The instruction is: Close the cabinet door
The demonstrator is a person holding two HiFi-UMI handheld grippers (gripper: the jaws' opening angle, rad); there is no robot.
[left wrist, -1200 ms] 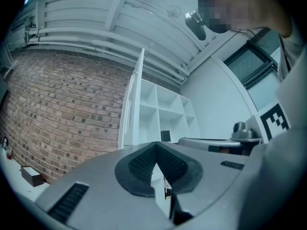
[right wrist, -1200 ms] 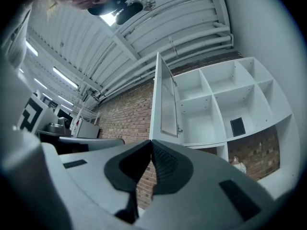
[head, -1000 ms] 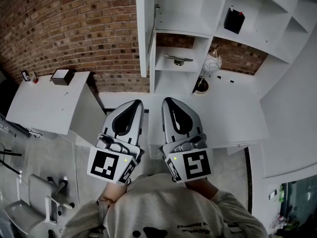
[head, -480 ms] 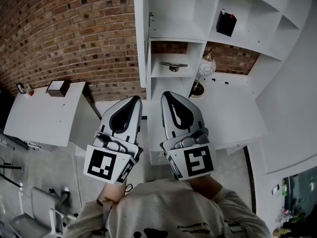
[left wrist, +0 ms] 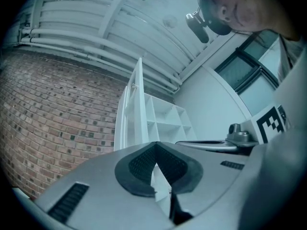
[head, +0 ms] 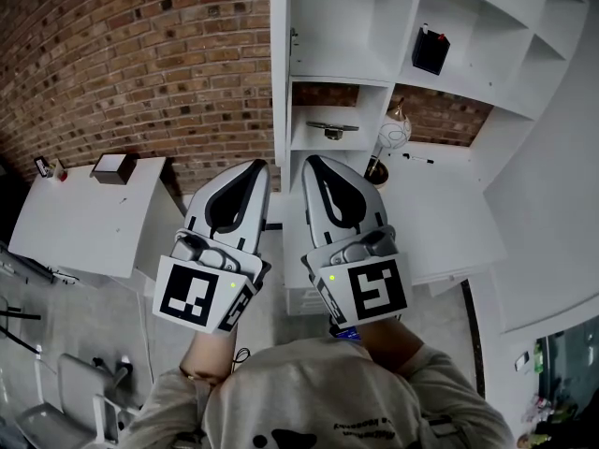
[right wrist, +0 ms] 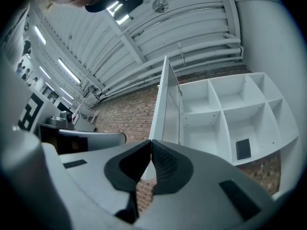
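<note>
The white cabinet (head: 374,26) hangs on the brick wall with its door (head: 279,64) swung open, edge-on to me. Both grippers are held side by side below it. My left gripper (head: 255,166) points at the door's lower end, shut and empty. My right gripper (head: 311,161) is beside it under the open shelves, also shut with nothing held. In the left gripper view the door (left wrist: 136,104) rises just beyond the closed tips (left wrist: 154,145). The right gripper view shows the door (right wrist: 165,104) ahead of its closed tips (right wrist: 150,143), apart from it.
A black box (head: 430,51) sits in an upper compartment, also seen as the black box (right wrist: 243,149). A metal piece (head: 329,129) lies on a lower shelf beside a glass globe (head: 395,131). A white table (head: 75,213) with a small box (head: 114,167) stands at left.
Both grippers have risen together toward the cabinet, their tips now closer to the door's lower end. Both stay shut.
</note>
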